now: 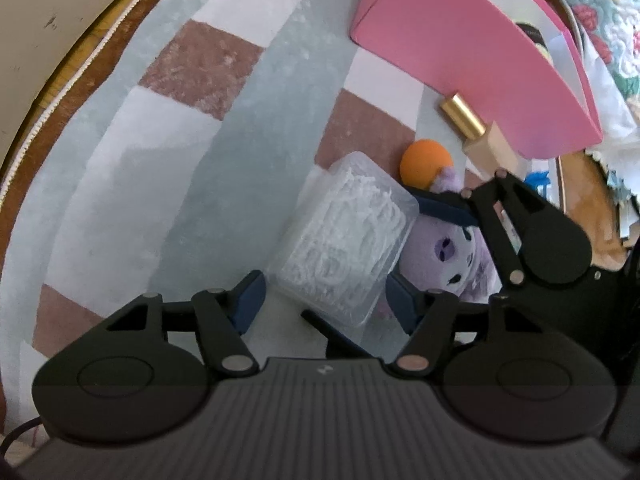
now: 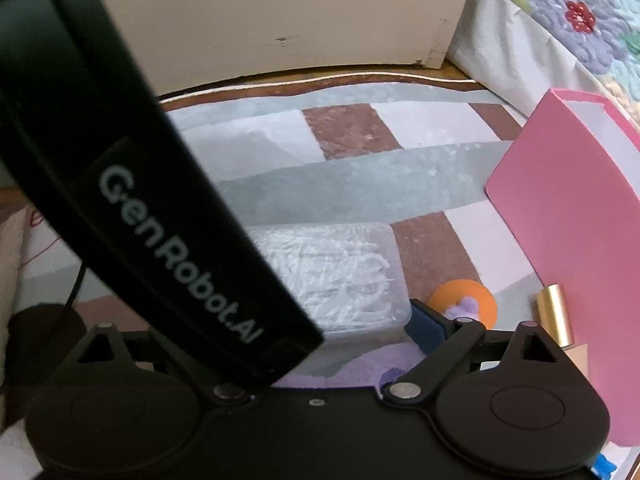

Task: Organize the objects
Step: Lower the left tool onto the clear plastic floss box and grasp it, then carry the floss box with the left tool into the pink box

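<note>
A clear plastic box of white picks (image 1: pixel 348 236) lies on the patchwork rug, between the blue pads of my left gripper (image 1: pixel 324 300), whose jaws stand wide around its near end without visibly squeezing it. A purple plush toy (image 1: pixel 452 256) with an orange ball end (image 1: pixel 426 162) lies right of the box. My right gripper (image 2: pixel 280 340) hangs over the plush (image 2: pixel 340 372); its right blue pad (image 2: pixel 426 326) shows near the orange ball (image 2: pixel 464 300), and the left gripper's body hides its left finger. The clear box (image 2: pixel 336 276) lies just ahead.
A pink open box (image 1: pixel 472 40) stands at the right, and shows in the right wrist view (image 2: pixel 568 220). A perfume bottle with gold cap (image 1: pixel 476 128) lies against it. A cream cabinet (image 2: pixel 280 20) and a quilted bed (image 2: pixel 560 20) border the rug (image 1: pixel 160 160).
</note>
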A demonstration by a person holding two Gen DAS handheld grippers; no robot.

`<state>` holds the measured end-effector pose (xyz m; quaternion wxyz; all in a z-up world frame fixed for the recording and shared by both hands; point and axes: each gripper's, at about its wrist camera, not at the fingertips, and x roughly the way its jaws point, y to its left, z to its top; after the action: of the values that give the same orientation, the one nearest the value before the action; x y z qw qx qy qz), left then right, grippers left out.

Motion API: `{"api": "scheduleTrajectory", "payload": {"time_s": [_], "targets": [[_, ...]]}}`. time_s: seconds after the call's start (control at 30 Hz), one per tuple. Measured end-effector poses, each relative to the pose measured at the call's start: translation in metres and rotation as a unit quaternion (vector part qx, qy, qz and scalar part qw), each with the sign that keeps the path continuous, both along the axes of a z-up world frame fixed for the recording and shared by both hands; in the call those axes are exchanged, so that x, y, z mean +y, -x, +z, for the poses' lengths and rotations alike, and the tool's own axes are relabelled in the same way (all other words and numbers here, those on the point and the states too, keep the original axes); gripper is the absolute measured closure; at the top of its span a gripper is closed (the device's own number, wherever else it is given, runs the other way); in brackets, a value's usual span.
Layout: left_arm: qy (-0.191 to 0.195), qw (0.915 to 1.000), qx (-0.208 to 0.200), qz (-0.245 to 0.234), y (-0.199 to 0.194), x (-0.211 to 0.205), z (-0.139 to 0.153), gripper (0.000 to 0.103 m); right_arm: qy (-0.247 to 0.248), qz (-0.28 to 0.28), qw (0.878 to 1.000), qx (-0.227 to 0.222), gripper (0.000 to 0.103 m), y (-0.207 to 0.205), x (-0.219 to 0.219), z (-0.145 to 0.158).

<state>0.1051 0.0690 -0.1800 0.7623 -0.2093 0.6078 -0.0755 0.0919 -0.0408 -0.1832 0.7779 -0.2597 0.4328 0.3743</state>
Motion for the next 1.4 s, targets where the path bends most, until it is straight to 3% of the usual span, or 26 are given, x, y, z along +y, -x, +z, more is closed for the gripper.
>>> {"api": "scheduleTrajectory", "payload": {"time_s": [0.1,0.23,0.43,0.47,0.53,0.6,0.67,0.8,1.0,1.2,1.4], "targets": [[0.002,0.9998,-0.015,0.014,-0.003,0.005,0.004,0.046,-0.014,-0.037,0.999,0.003,0.008,-0.002,-0.004,0.002],[-0.018,0.9983,-0.044,0.034,-0.008,0.014,0.012,0.047,-0.053,-0.094,0.993,0.044,0.007,-0.004,-0.013,0.008],[-0.001,0.9983,-0.030,0.050,-0.008,0.027,0.011,0.047,-0.078,-0.093,0.990,0.067,0.008,0.013,-0.018,0.013],[-0.006,0.9985,-0.028,0.048,-0.008,0.026,0.011,0.047,-0.082,-0.094,0.990,0.065,0.010,0.016,-0.020,0.013],[-0.012,0.9986,-0.027,0.044,-0.007,0.024,0.010,0.047,-0.083,-0.099,0.990,0.052,0.026,0.019,-0.022,0.013],[-0.025,0.9985,-0.032,0.036,-0.005,0.017,0.011,0.044,-0.076,-0.106,0.991,0.032,0.034,0.021,-0.024,0.012],[-0.041,0.9981,-0.039,0.025,-0.002,0.010,0.014,0.042,-0.076,-0.098,0.992,0.021,0.034,0.025,-0.025,0.010],[-0.032,0.9982,-0.038,0.034,-0.003,0.013,0.012,0.041,-0.055,-0.074,0.996,-0.005,0.031,0.031,-0.015,0.003],[-0.043,0.9969,-0.062,0.025,-0.003,0.008,0.016,0.045,-0.076,-0.088,0.993,0.012,0.025,0.021,-0.014,0.003],[-0.026,0.9953,-0.093,0.010,0.004,0.007,0.039,0.045,-0.096,-0.123,0.988,0.017,0.025,0.028,-0.023,0.019],[-0.006,0.9893,-0.142,-0.033,0.013,-0.004,0.078,0.045,-0.116,-0.148,0.982,-0.006,0.025,0.026,-0.034,0.044]]}}
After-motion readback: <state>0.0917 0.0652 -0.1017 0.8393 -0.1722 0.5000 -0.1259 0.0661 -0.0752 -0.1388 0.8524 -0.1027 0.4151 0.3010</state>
